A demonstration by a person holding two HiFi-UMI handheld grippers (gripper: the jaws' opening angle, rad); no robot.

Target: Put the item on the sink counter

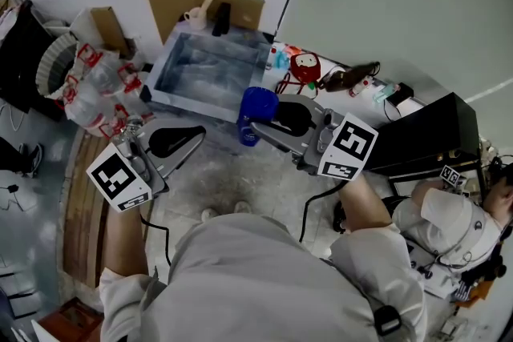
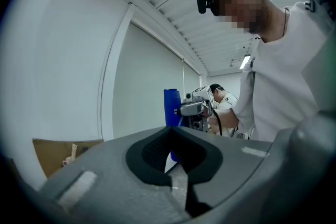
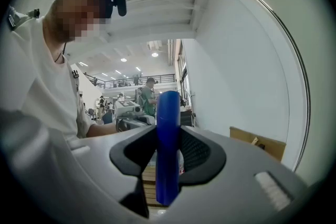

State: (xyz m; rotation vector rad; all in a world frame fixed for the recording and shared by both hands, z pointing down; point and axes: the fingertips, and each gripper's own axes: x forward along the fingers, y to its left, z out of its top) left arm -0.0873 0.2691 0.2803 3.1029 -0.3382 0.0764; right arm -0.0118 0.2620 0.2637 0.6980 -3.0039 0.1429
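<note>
A tall blue bottle (image 1: 257, 106) stands upright between the jaws of my right gripper (image 1: 261, 126), which is shut on it, out in front of the steel sink (image 1: 178, 83). In the right gripper view the blue bottle (image 3: 168, 139) fills the gap between the jaws of the right gripper (image 3: 160, 194). My left gripper (image 1: 192, 138) is held lower left of the sink, shut and with nothing in it. From the left gripper view, the left gripper (image 2: 178, 182) faces the blue bottle (image 2: 171, 106) and the other gripper a short way off.
The sink counter (image 1: 353, 96) runs right of the basin with a red item (image 1: 304, 66), a brown bottle (image 1: 346, 78) and small things on it. Bagged plastic bottles (image 1: 96, 92) lie left. Cardboard (image 1: 200, 2) leans behind. A black box (image 1: 425, 136) and a seated person (image 1: 453, 224) are at right.
</note>
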